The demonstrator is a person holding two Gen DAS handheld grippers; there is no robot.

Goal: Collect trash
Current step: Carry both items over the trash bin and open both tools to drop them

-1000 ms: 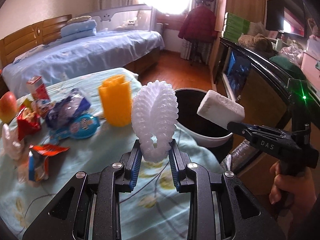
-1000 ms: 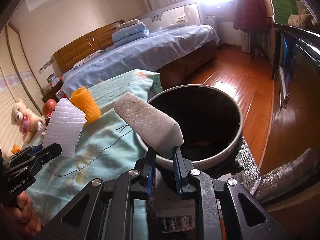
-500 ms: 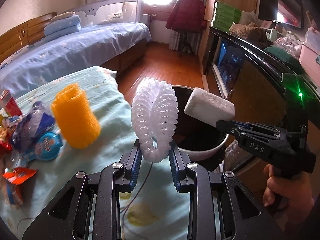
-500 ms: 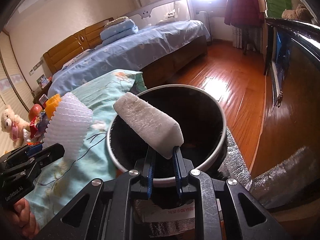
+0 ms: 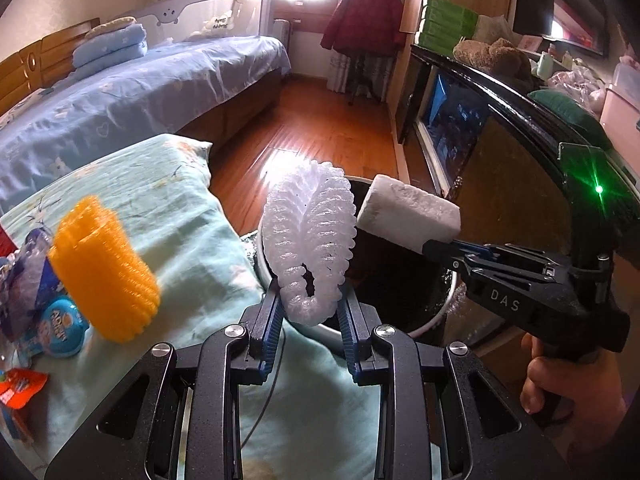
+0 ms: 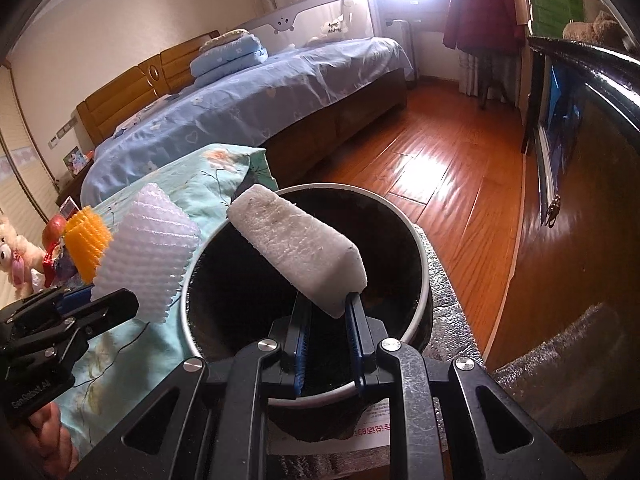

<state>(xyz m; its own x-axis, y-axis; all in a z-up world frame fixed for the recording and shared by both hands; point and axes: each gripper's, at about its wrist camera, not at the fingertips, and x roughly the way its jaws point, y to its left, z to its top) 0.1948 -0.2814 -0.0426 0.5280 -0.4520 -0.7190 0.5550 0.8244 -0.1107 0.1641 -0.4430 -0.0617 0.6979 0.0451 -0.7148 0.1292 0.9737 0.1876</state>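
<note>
My left gripper (image 5: 310, 300) is shut on a white foam fruit net (image 5: 310, 236) and holds it at the near rim of the round trash bin (image 5: 432, 320). My right gripper (image 6: 326, 300) is shut on a white foam block (image 6: 296, 248) and holds it over the bin's black-lined opening (image 6: 240, 296). The foam block also shows in the left wrist view (image 5: 408, 212), and the foam net in the right wrist view (image 6: 146, 248). An orange foam net (image 5: 108, 272) lies on the table cloth (image 5: 180, 232) to the left.
Snack wrappers (image 5: 60, 320) and a red packet (image 5: 20, 388) lie at the table's left. An apple (image 6: 54, 226) and a plush toy (image 6: 12, 252) sit farther left. A blue bed (image 5: 140, 92), a wooden floor (image 5: 320, 128) and a dark cabinet (image 5: 500, 160) surround the bin.
Both grippers have moved right, toward the bin, with their loads. The foam block now hangs over the bin's opening and the white net reaches its rim.
</note>
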